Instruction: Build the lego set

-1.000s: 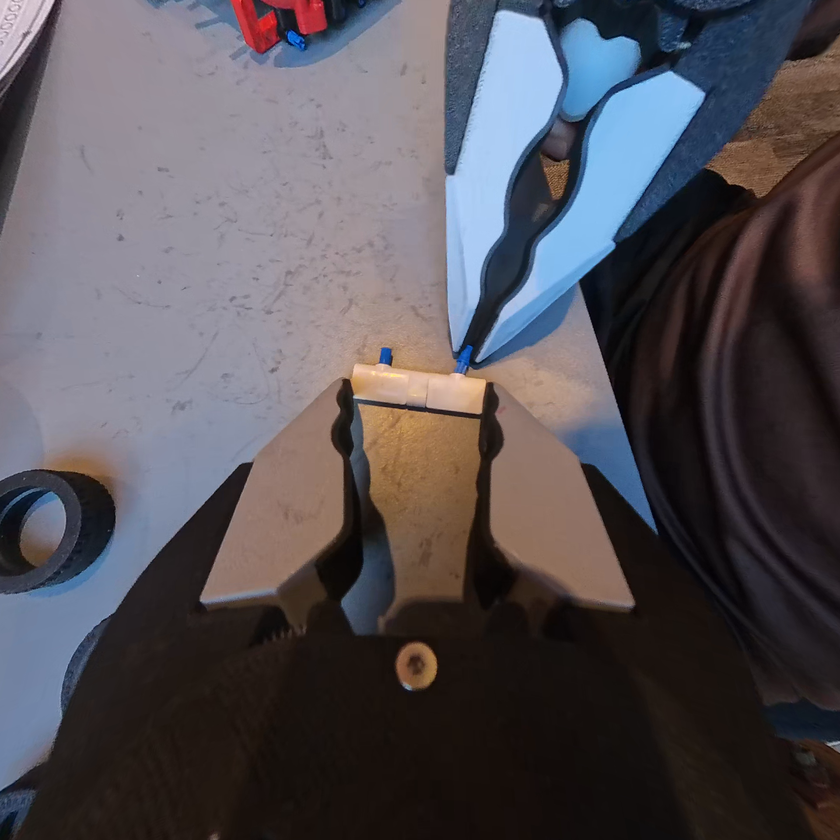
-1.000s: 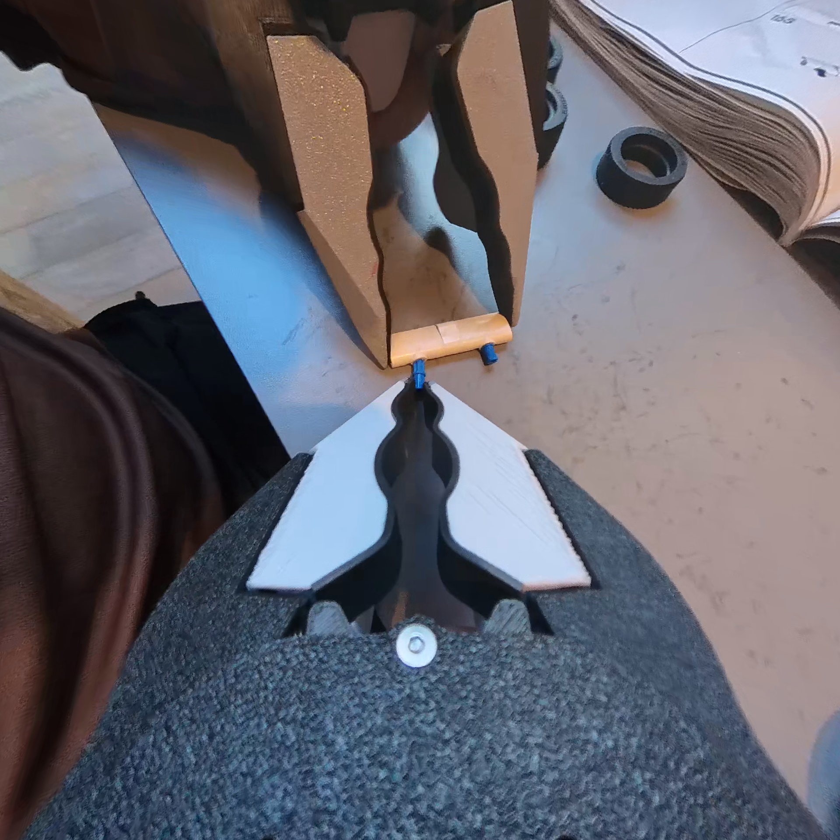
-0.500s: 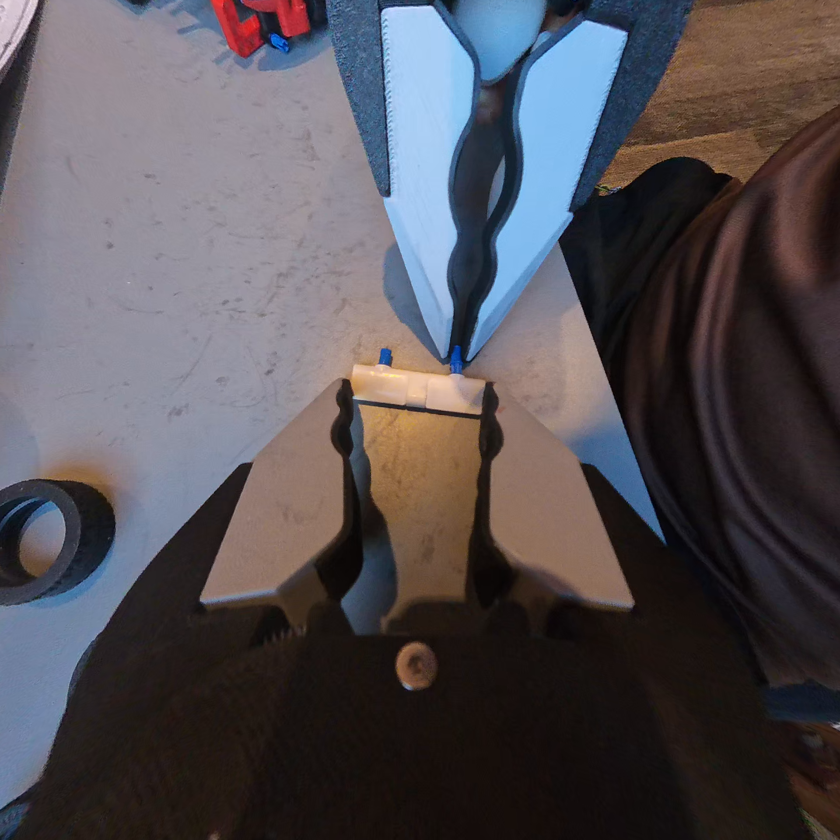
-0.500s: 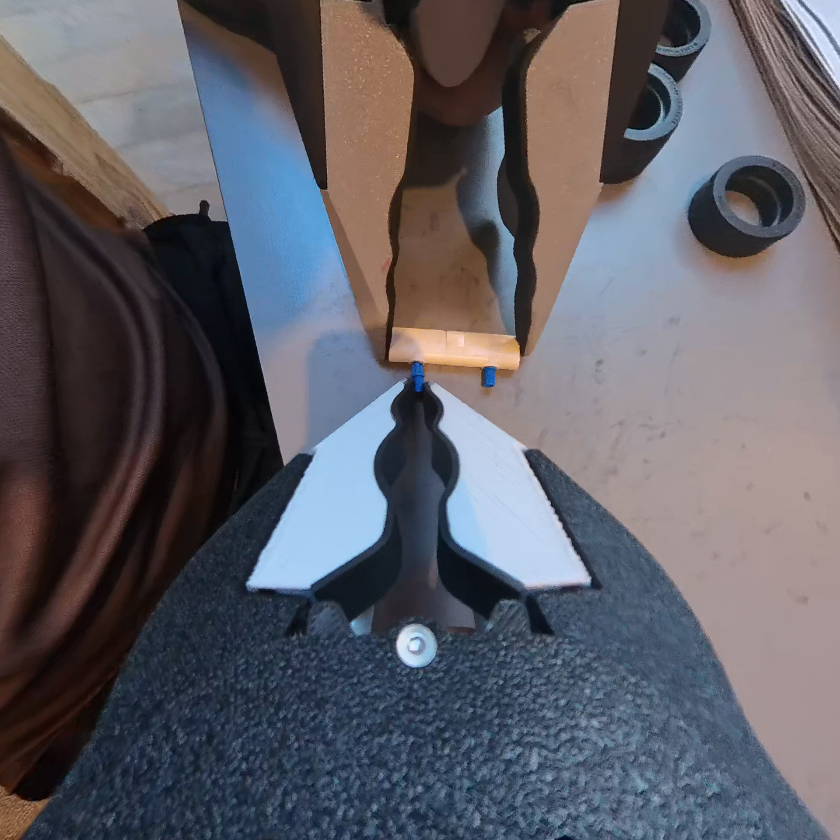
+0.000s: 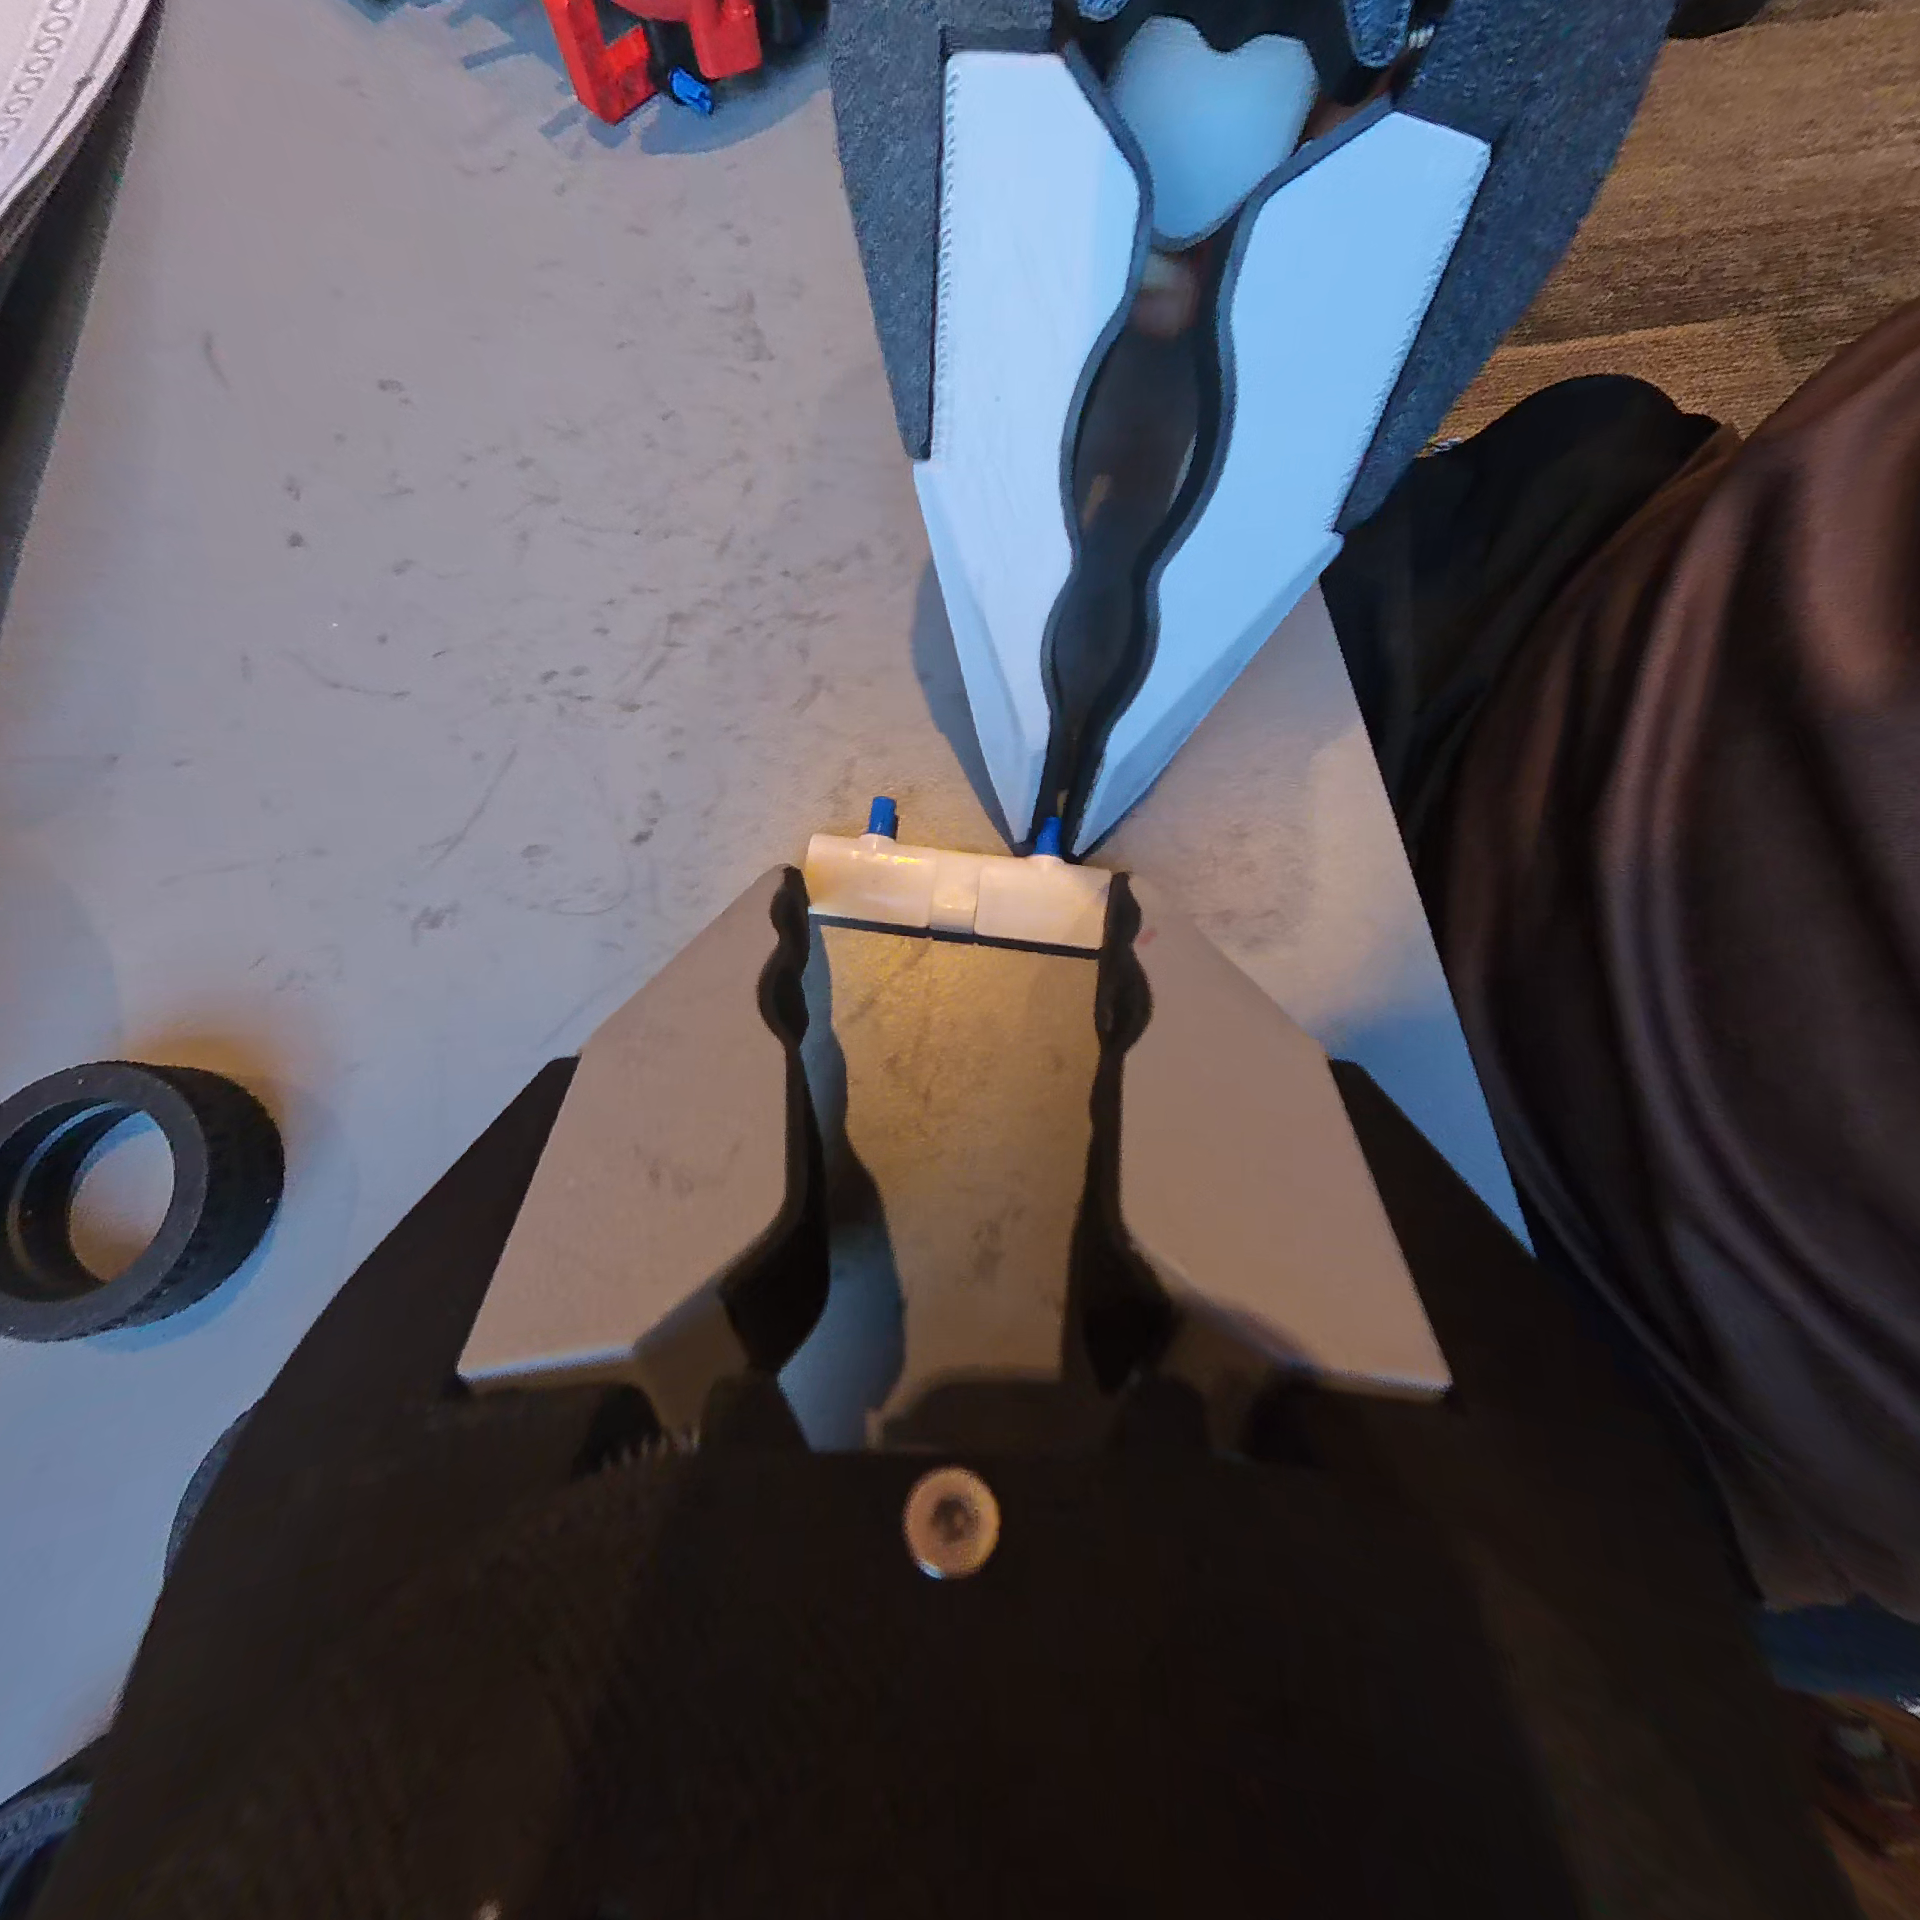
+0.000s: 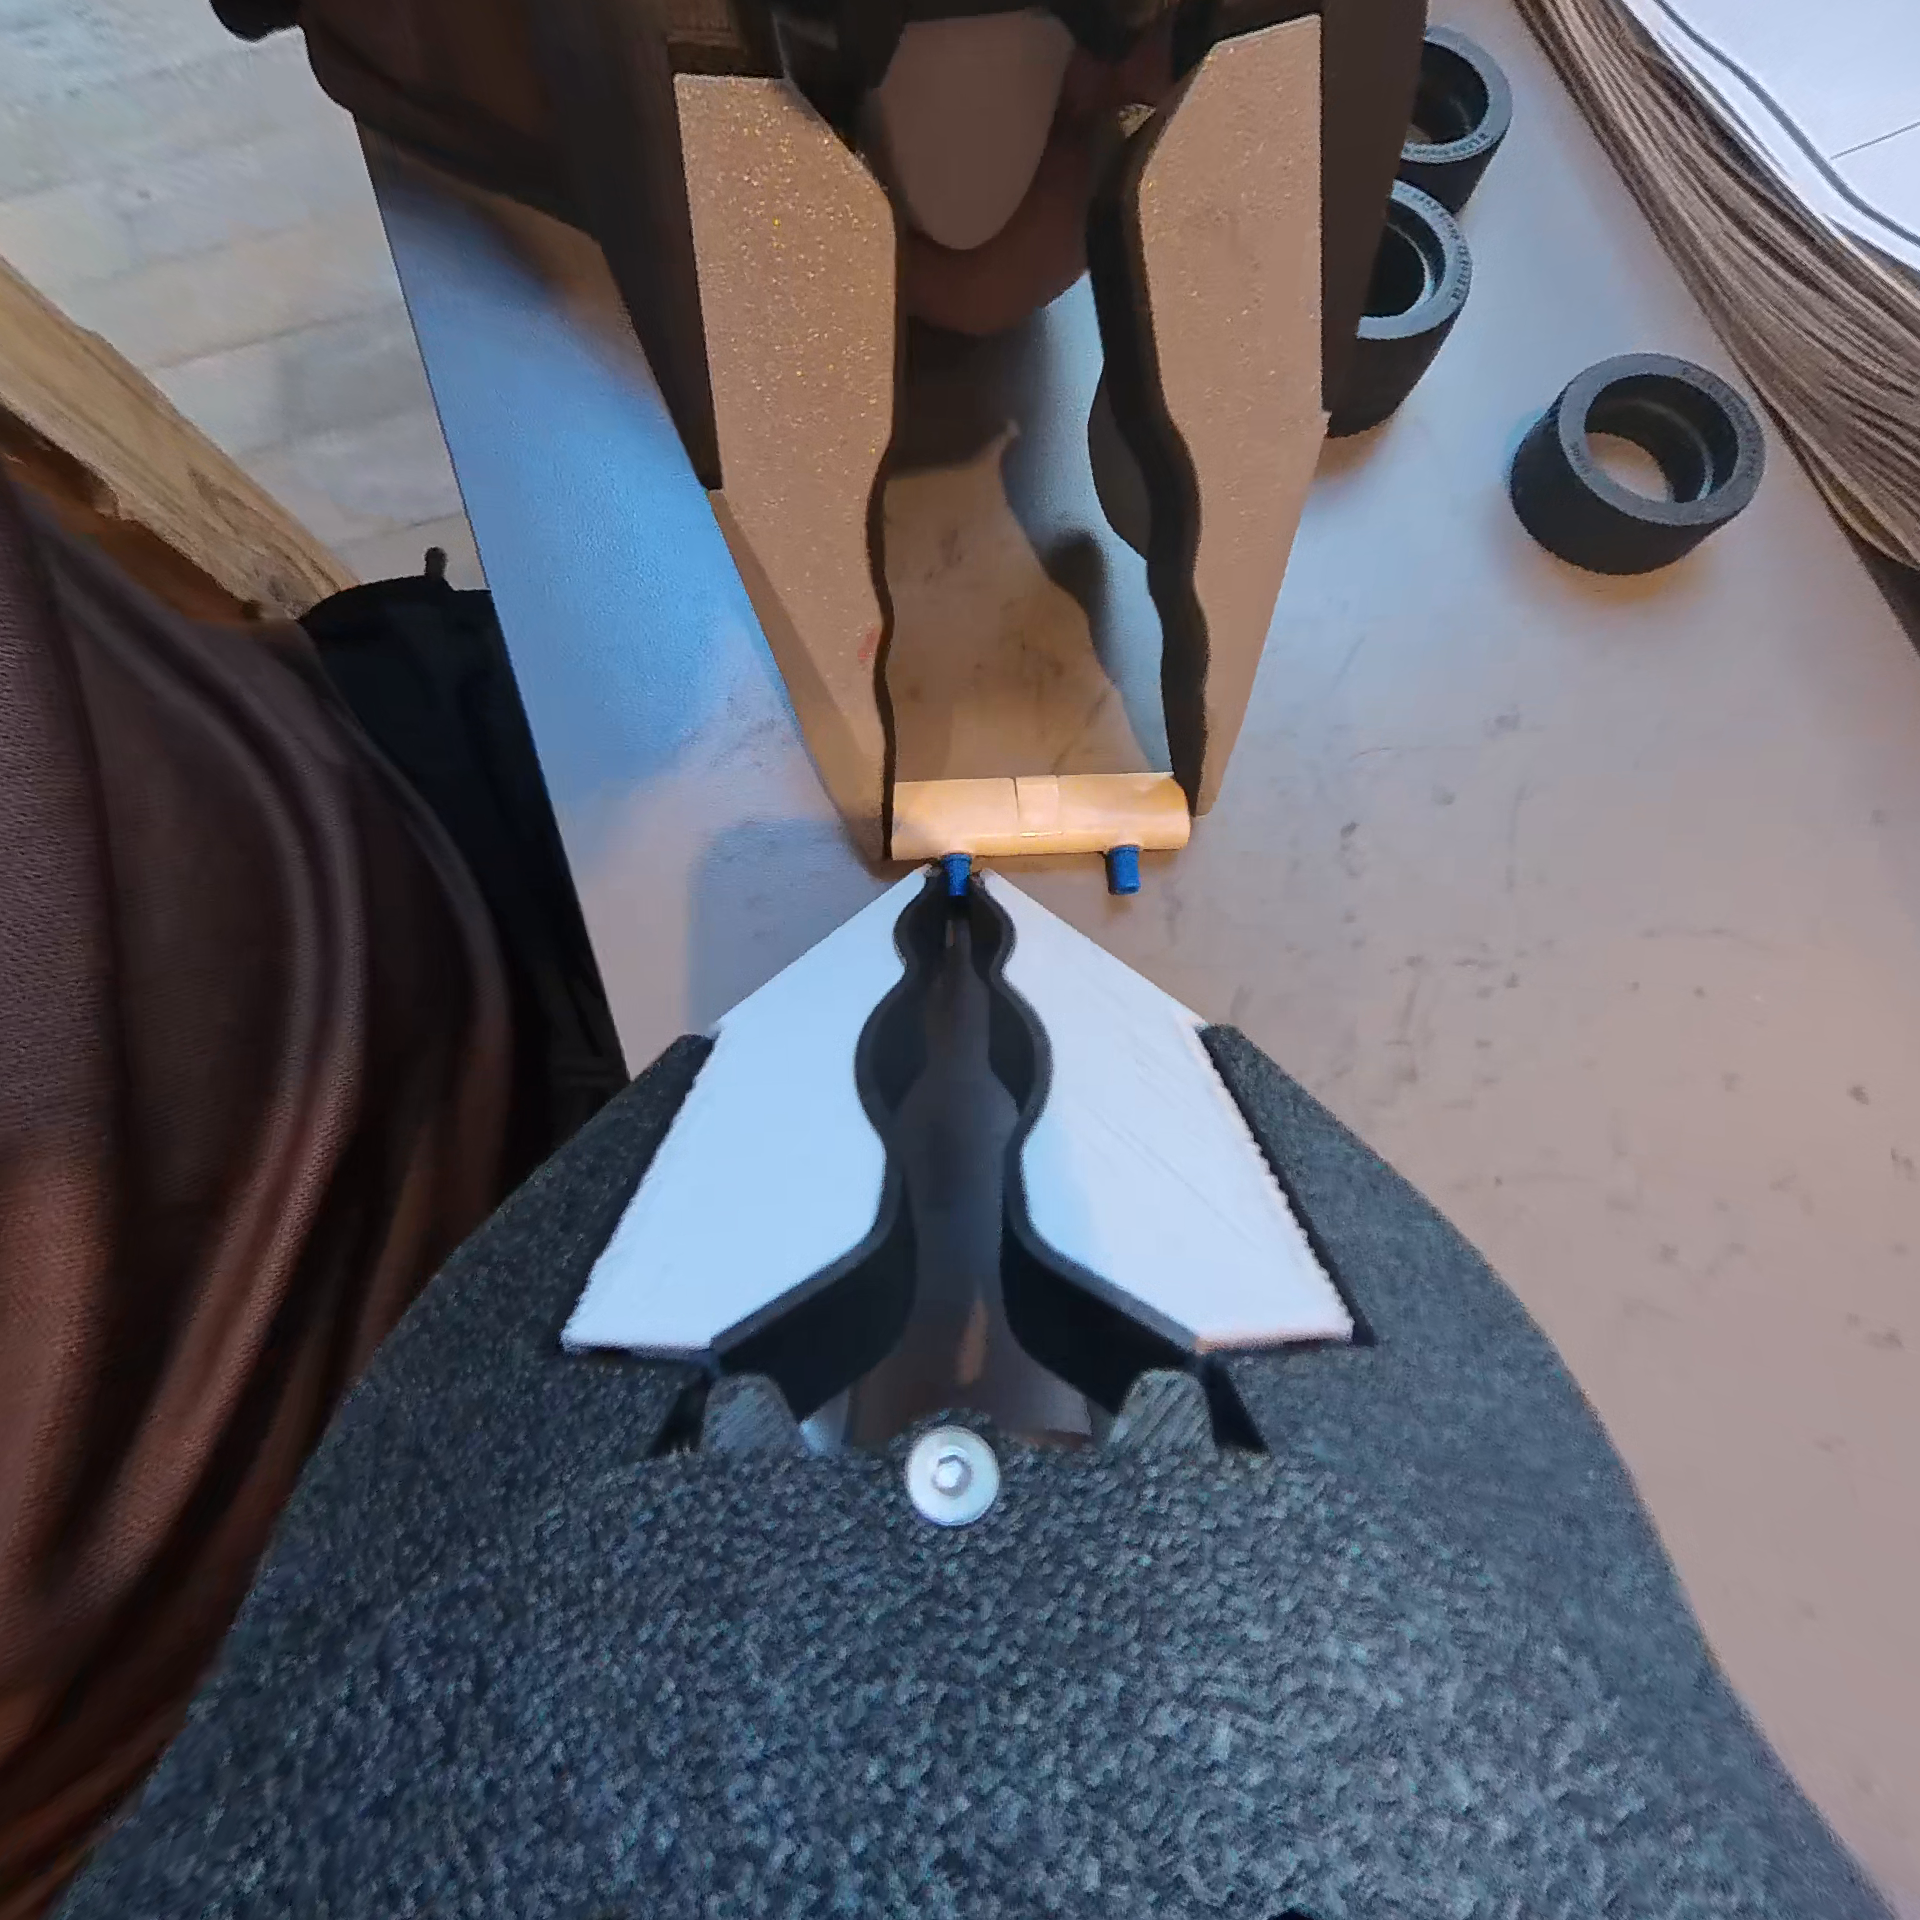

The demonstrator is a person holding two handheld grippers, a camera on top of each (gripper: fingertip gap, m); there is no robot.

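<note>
Lego work is at an early stage, we judge: only one small sub-assembly is in hand, and loose parts lie unused. We take the table (image 5: 436, 499) as our landmark. Near its edge closest to the person, the left gripper (image 5: 951, 899) holds a white beam (image 5: 951, 891) endwise, jaws set wide around it, just above the tabletop. The right gripper (image 6: 956, 883), jaws nearly closed, pinches a blue pin (image 6: 954, 871) at one end of the beam; whether it is fully seated we cannot tell. A second blue pin (image 6: 1121, 869) already sits in the other end. Toward the table's far side lie a red assembly (image 5: 655, 52), black tyres (image 6: 1636, 473) and an instruction booklet (image 6: 1787, 208). Nothing obstructs the grippers.
</note>
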